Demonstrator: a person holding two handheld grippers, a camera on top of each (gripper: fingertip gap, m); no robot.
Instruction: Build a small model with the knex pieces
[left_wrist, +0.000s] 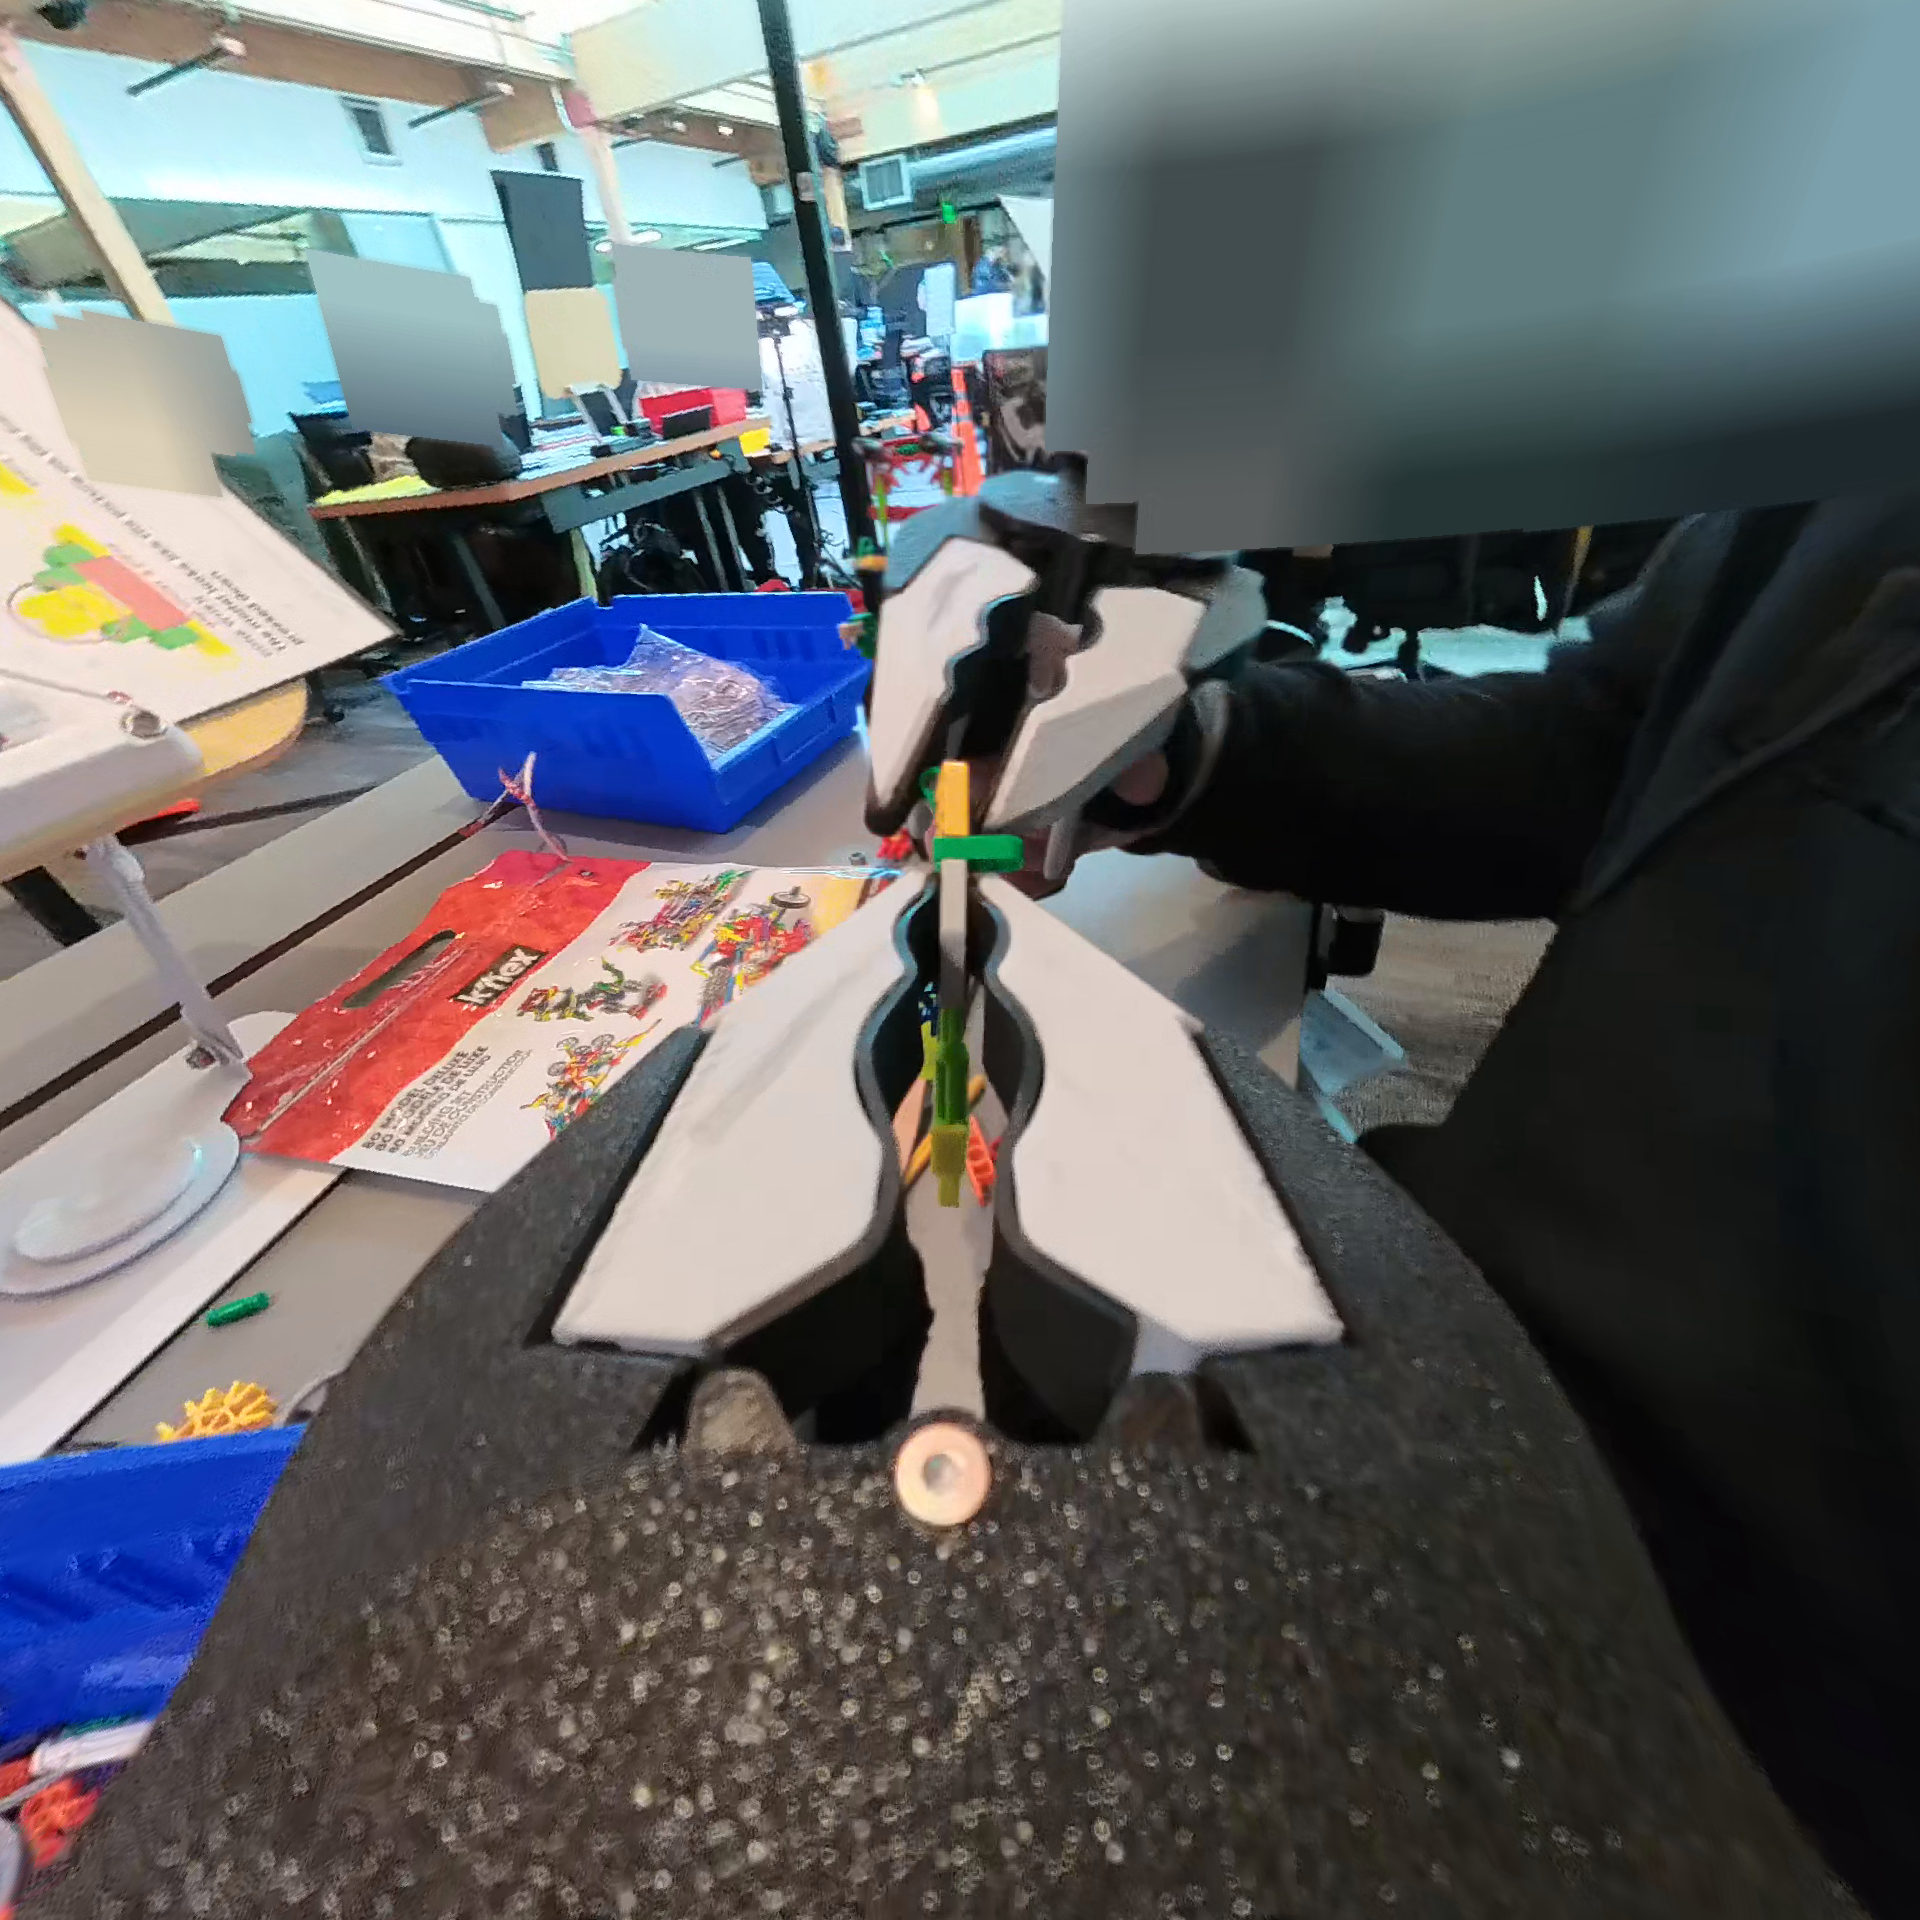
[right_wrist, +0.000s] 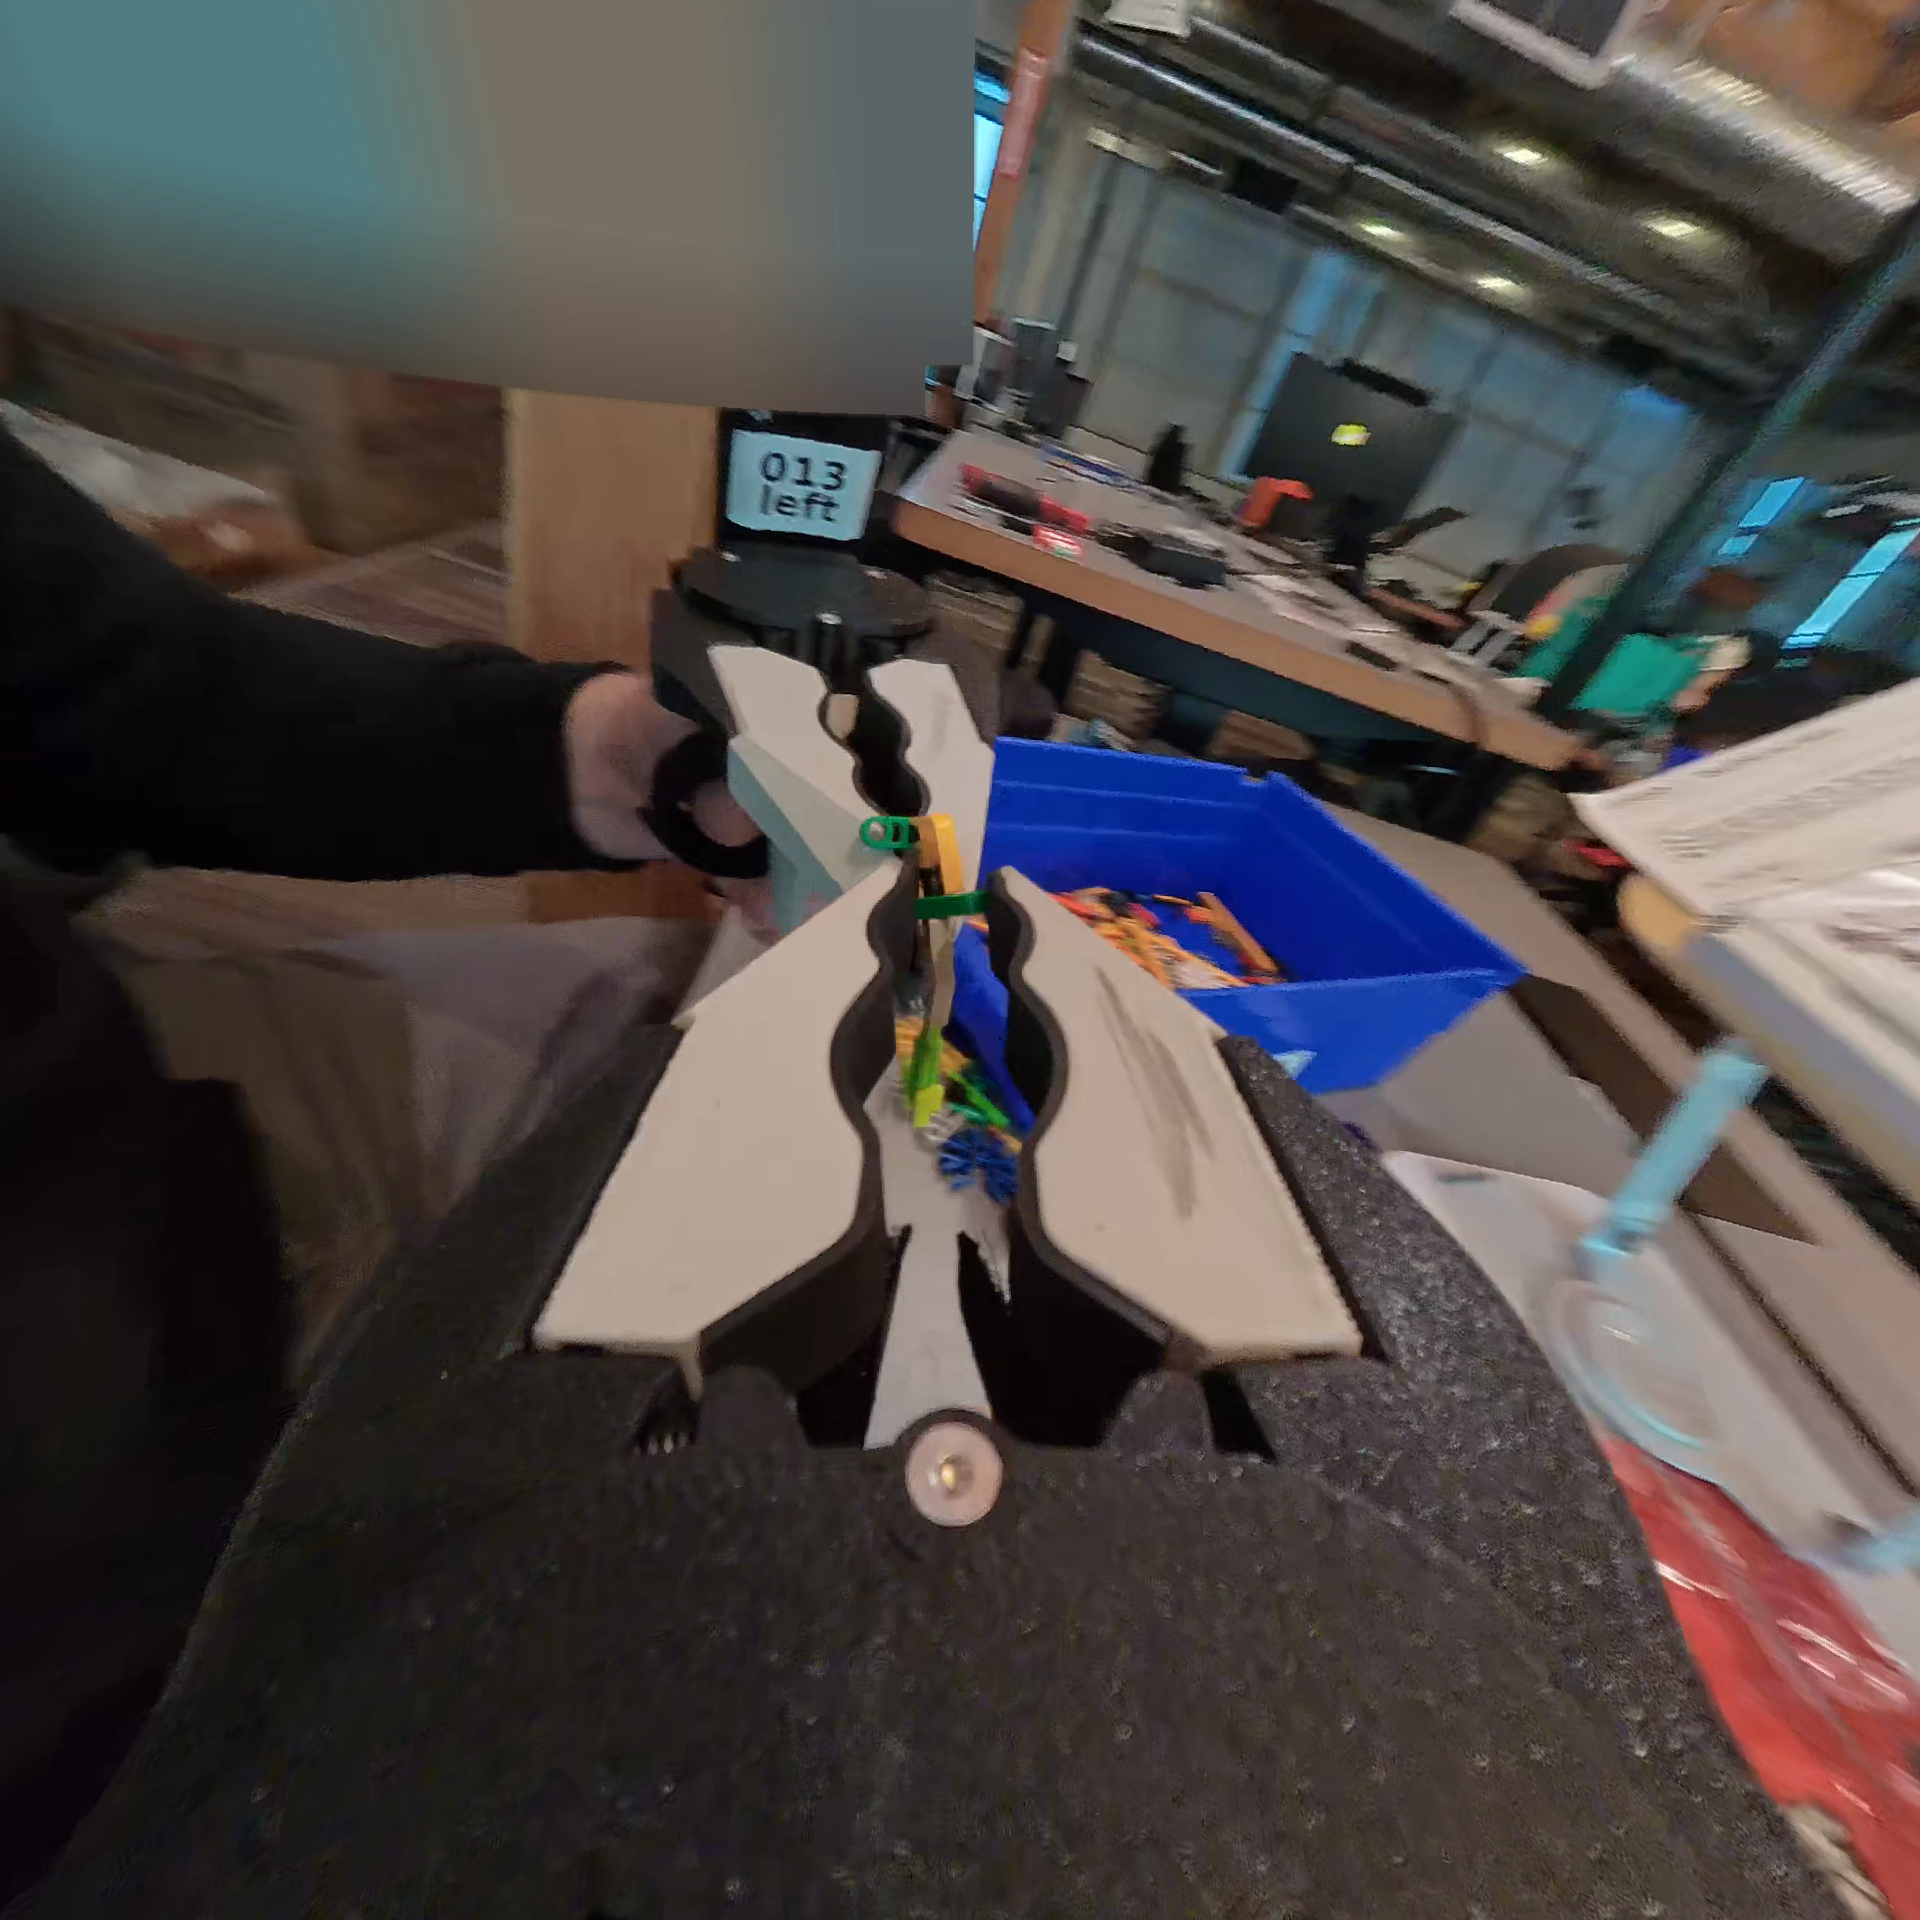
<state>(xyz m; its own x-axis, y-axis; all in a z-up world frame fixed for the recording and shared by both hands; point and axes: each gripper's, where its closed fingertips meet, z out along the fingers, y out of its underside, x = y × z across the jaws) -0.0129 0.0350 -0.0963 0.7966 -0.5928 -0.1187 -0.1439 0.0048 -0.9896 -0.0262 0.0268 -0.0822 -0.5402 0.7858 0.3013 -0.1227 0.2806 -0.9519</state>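
Open workshop: cluttered workbenches (right_wrist: 1195, 582), exposed ceiling ducts (right_wrist: 1558, 135), parts bins (left_wrist: 634, 707)

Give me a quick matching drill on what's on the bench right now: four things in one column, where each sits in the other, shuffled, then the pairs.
Things:
1. yellow and green toy piece
2. clear plastic bag
3. red printed sheet
4. loose orange and yellow toy parts

Places:
A. flat on the table beside a white stand
B. inside the blue bin in the left wrist view
C. heaped in the blue bin in the right wrist view
D. between the tips of the two hand-held grippers

Pairs: 1-D, 2-B, 3-A, 4-C
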